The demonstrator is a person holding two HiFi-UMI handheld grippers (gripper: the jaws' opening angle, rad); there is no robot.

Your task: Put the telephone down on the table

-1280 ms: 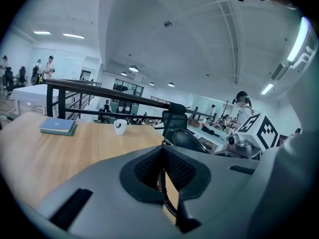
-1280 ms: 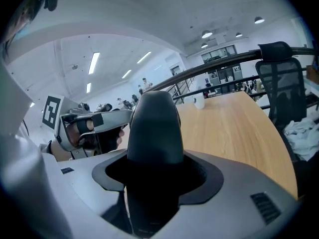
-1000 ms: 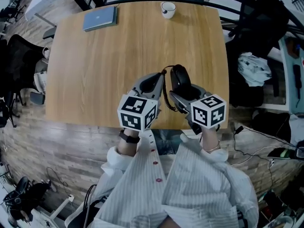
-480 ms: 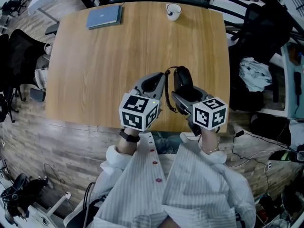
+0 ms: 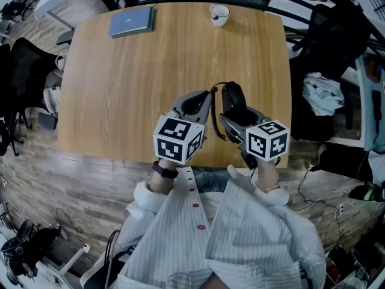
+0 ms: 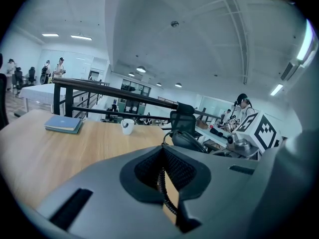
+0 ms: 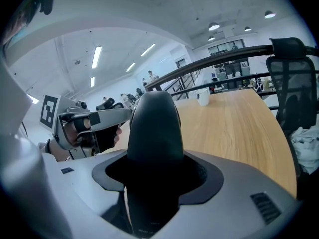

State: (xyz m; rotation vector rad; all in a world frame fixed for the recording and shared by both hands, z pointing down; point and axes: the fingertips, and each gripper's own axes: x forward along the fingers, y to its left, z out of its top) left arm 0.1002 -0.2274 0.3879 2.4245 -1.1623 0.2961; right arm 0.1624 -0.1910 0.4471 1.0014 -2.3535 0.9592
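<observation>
The telephone is a black handset (image 5: 233,101) with a coiled cord (image 5: 211,124), held low over the near edge of the wooden table (image 5: 144,83). My right gripper (image 5: 238,117) is shut on the handset (image 7: 153,128), which stands up between its jaws. My left gripper (image 5: 200,102) sits close beside it on the left, shut on the coiled cord (image 6: 160,179). From the left gripper view the handset (image 6: 186,140) shows just past my jaws. No telephone base is in view.
A white cup (image 5: 219,13) stands at the table's far edge, and a blue book (image 5: 131,21) lies at the far left corner. Black chairs (image 5: 328,38) and a cluttered stand flank the table's right side. Cables trail on the floor at the right.
Both grippers have drifted slightly to the right and forward together, still gripping the handset and the cord. Nothing was let go.
</observation>
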